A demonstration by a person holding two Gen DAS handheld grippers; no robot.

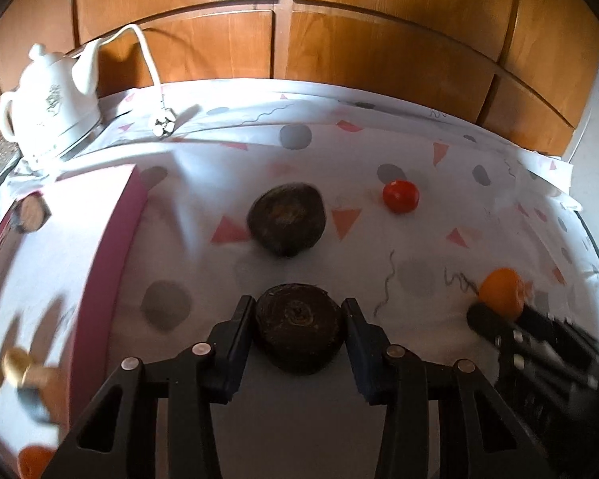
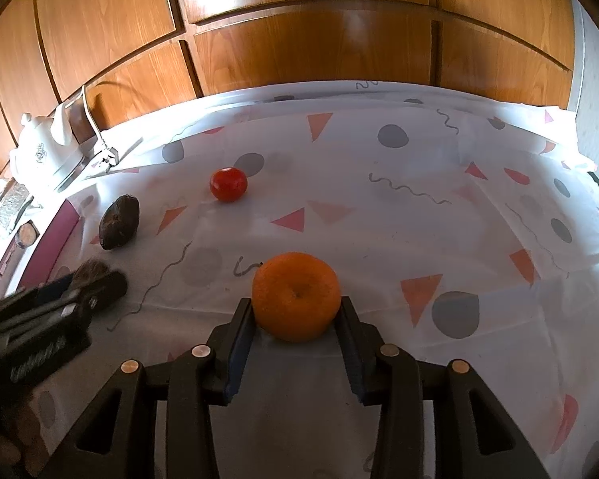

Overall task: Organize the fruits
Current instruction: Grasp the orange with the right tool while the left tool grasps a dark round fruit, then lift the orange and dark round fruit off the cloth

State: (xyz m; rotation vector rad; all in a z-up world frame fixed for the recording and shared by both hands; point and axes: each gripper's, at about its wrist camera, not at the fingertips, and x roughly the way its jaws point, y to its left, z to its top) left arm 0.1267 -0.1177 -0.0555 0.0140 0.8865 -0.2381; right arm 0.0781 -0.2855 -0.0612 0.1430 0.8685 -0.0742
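Note:
My left gripper (image 1: 299,321) is shut on a dark brown round fruit (image 1: 299,329) just above the patterned tablecloth. A second dark brown fruit (image 1: 286,218) lies on the cloth straight ahead, and a red tomato (image 1: 400,196) lies further right. My right gripper (image 2: 297,311) is shut on an orange (image 2: 296,295). In the right wrist view the tomato (image 2: 228,184) lies ahead to the left, the second dark fruit (image 2: 119,221) at far left, and the left gripper (image 2: 84,287) with its fruit at the left edge. The right gripper (image 1: 499,315) shows at right in the left wrist view.
A white teapot (image 1: 48,107) with a white cord (image 1: 149,60) stands at the back left. A pink-rimmed white tray (image 1: 112,239) lies at the left, with a small brown round piece (image 1: 31,214) on it. Wooden cabinet doors (image 2: 299,40) stand behind the table.

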